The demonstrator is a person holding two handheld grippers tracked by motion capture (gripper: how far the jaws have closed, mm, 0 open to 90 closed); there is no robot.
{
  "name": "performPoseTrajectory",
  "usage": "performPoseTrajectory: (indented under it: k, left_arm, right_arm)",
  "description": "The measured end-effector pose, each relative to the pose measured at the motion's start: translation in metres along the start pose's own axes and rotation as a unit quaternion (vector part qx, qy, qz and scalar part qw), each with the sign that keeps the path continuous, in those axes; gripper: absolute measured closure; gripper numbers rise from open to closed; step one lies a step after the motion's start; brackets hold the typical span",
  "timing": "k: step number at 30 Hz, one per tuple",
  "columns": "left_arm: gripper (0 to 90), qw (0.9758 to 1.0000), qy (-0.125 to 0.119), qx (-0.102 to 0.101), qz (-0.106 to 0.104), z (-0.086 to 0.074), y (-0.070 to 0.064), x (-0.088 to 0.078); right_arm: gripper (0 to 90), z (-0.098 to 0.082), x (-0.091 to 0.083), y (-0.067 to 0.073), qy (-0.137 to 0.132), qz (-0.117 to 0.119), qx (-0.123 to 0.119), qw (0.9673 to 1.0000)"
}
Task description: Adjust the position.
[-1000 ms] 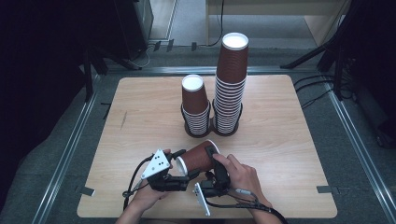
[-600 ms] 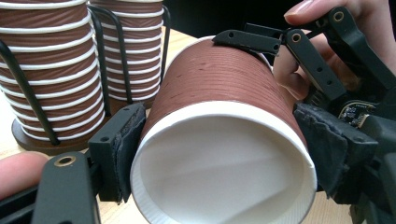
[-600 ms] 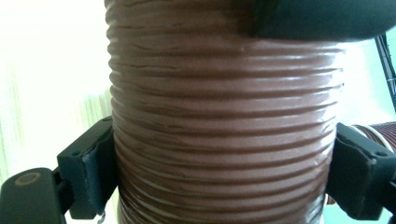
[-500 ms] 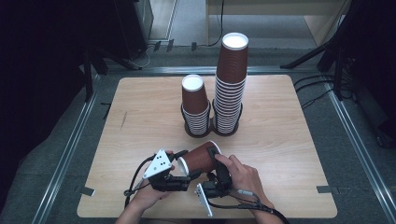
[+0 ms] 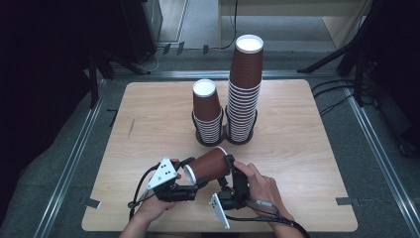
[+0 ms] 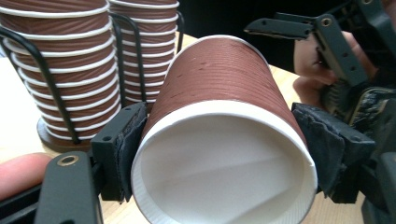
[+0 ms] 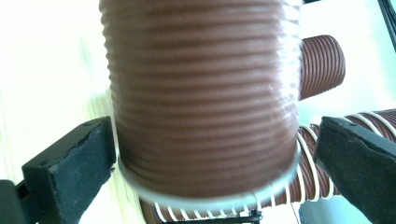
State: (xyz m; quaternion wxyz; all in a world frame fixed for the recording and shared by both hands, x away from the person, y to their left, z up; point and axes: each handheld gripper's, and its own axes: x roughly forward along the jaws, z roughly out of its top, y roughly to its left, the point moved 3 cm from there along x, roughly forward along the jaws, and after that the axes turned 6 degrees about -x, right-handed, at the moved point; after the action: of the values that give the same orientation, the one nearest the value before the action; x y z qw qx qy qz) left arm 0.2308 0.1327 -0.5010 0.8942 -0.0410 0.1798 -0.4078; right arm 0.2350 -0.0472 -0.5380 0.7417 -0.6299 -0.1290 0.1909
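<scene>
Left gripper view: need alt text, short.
A brown ribbed paper cup lies sideways, its white open mouth toward the camera, clamped between the black pads of the left hand-held gripper. Behind it at left stand two cup stacks in a black wire holder; the other hand-held gripper is at upper right.

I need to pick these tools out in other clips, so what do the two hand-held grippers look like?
Each hand-held gripper is black, with two angular jaws tipped by thick, worn black foam pads. The left hand-held gripper carries a pale grey three-cornered plate with small dark dots, and the right hand-held gripper has a similar plate. A brass-coloured rivet marks the left one's linkage. Black cables trail back. No sleeves show.
</scene>
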Motion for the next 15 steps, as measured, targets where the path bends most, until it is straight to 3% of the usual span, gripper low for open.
performPoseTrajectory:
  k: [9, 11, 15]
  left_arm:
    - [22.3, 0.9997, -0.014, -0.006, 0.018, 0.003, 0.01, -0.006]
    - [22.3, 0.9996, -0.016, -0.007, 0.022, 0.003, 0.013, -0.007]
    - [22.3, 0.9992, -0.024, -0.008, 0.031, 0.004, 0.016, -0.01]
  right_arm:
    - [0.0, -0.01, -0.004, -0.006, 0.002, 0.002, 0.037, 0.9993]
    - [0.0, -0.012, -0.005, -0.007, 0.005, -0.001, 0.058, 0.9983]
    - [0.0, -0.019, -0.005, -0.012, 0.022, -0.007, 0.122, 0.9923]
